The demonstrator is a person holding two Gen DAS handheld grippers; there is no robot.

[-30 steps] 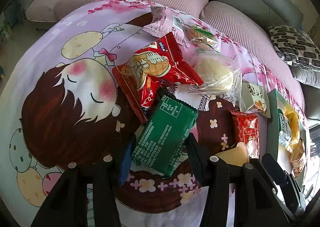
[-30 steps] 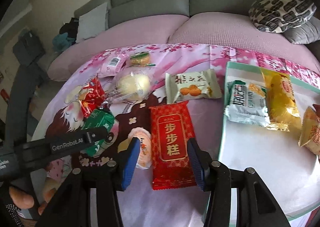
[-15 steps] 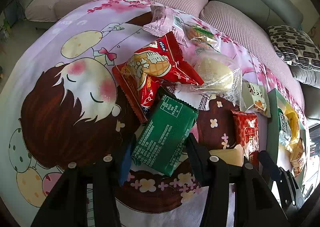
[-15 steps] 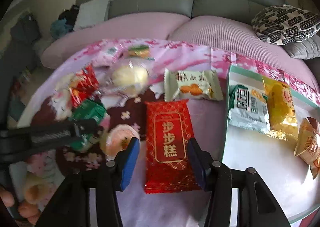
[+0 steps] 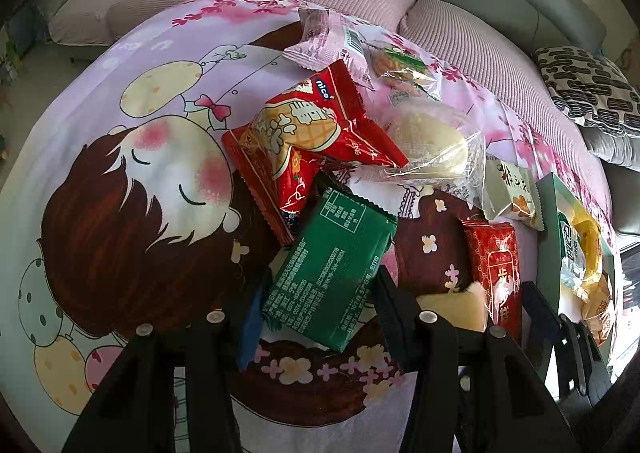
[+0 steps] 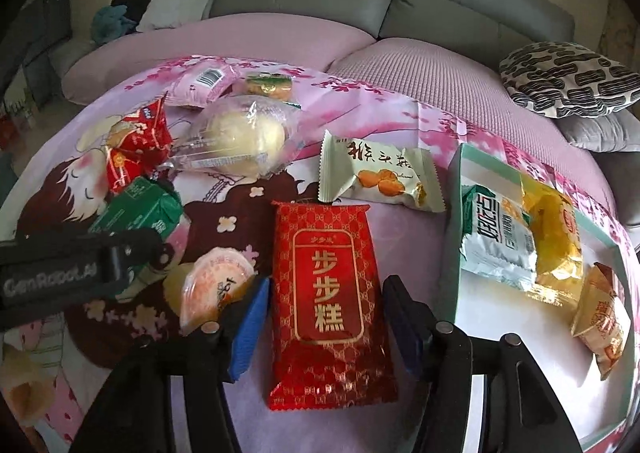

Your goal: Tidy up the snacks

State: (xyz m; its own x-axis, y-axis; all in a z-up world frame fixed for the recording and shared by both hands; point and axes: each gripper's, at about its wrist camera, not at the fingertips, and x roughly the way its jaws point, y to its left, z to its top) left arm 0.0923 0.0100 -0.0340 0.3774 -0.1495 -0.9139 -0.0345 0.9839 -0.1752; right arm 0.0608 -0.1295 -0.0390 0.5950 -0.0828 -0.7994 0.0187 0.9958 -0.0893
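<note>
My left gripper (image 5: pixel 316 305) is shut on a green packet (image 5: pixel 336 265), its pads against the packet's two long sides above the cartoon-print cloth. In the right wrist view this gripper (image 6: pixel 80 269) enters from the left. A long red packet with gold characters (image 6: pixel 326 285) lies flat on the cloth. My right gripper (image 6: pixel 326 313) straddles it and its jaws are opening, with a small gap between each pad and the packet. At the right, a green-rimmed white tray (image 6: pixel 454 221) holds a white-green packet (image 6: pixel 500 241), a yellow one (image 6: pixel 556 233) and an orange one (image 6: pixel 600 317).
Loose on the cloth are a beige snack packet (image 6: pixel 376 177), a clear-wrapped bun (image 6: pixel 240 137), red packets (image 5: pixel 316 133), a jelly cup (image 6: pixel 216 289), a pink packet (image 6: pixel 200 83) and a small cake (image 6: pixel 268 85). Behind stand a grey sofa and a patterned cushion (image 6: pixel 568 81).
My right gripper has sunk closer over the long red packet and its jaws have spread wider. The left gripper and the green packet have stayed put.
</note>
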